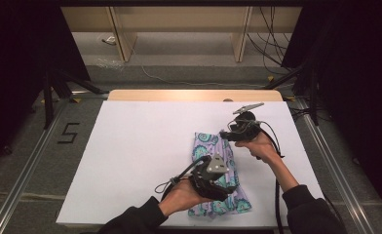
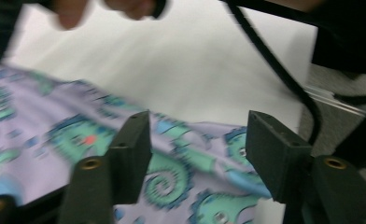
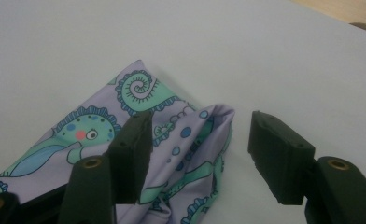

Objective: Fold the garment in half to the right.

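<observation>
A folded lilac cloth (image 1: 213,146) printed with teal seahorses lies on the white table sheet (image 1: 140,151), running from the middle toward the near edge. My left gripper (image 1: 226,184) hovers over the cloth's near end, jaws open, with the fabric (image 2: 186,172) spread beneath and between them. My right gripper (image 1: 224,134) is at the cloth's far right corner, jaws open. In the right gripper view the bunched corner of the cloth (image 3: 190,140) sits between the two jaws, untouched by the right jaw.
The white sheet covers a wooden table (image 1: 194,95) whose far edge shows bare. A black cable (image 2: 284,74) from the right gripper trails over the sheet's right side. Metal rails (image 1: 335,165) flank the table, and a "5" mark (image 1: 68,132) sits on the floor left.
</observation>
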{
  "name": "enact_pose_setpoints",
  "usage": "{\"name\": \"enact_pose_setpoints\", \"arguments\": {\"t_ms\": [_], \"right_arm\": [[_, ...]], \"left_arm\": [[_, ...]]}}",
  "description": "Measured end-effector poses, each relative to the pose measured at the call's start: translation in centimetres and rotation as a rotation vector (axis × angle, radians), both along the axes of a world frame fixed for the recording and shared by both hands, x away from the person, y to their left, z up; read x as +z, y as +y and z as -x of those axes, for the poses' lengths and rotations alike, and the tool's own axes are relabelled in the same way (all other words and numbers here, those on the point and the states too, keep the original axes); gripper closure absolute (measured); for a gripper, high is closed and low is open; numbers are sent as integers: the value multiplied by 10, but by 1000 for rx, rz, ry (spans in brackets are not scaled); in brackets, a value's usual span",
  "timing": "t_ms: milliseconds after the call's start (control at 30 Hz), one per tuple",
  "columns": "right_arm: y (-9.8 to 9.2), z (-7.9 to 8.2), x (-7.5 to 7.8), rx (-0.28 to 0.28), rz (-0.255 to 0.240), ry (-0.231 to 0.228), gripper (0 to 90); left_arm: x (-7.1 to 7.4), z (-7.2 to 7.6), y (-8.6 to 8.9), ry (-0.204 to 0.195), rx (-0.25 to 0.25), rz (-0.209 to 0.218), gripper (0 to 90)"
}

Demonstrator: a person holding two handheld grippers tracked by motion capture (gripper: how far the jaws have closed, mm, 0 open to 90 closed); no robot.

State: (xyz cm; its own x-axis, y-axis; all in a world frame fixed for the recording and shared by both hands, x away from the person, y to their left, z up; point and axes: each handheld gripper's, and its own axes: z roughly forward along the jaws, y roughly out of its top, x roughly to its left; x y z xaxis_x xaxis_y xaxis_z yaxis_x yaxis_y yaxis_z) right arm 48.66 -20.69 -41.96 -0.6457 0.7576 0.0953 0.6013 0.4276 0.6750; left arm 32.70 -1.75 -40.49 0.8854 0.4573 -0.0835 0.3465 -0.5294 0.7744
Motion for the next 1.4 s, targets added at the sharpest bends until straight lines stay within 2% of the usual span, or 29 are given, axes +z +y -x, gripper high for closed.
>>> {"name": "enact_pose_setpoints", "arguments": {"t_ms": [100, 133, 300, 533, 633, 800, 1267, 1400], "right_arm": [[3, 3, 0, 3, 12, -4, 380], [4, 4, 1, 2, 11, -4, 375], [8, 6, -1, 7, 22, -3, 348], [10, 6, -4, 1, 31, 1, 330], [11, 6, -5, -3, 32, -1, 330], [11, 5, -7, -8, 43, 7, 330], [16, 1, -22, -5, 74, 53, 316], [18, 1, -24, -1, 81, 60, 316]], "left_arm": [[-2, -5, 20, 7, 86, 25, 328], [-3, -6, 24, 12, 101, 27, 311], [-14, -8, 45, 51, 188, 16, 233], [-28, -9, 64, 108, 267, 8, 161], [-34, -9, 68, 126, 295, -12, 151], [-45, -7, 70, 170, 303, -29, 137], [-63, 0, 57, 265, 231, -123, 121], [-68, 1, 54, 296, 221, -134, 122]]}}
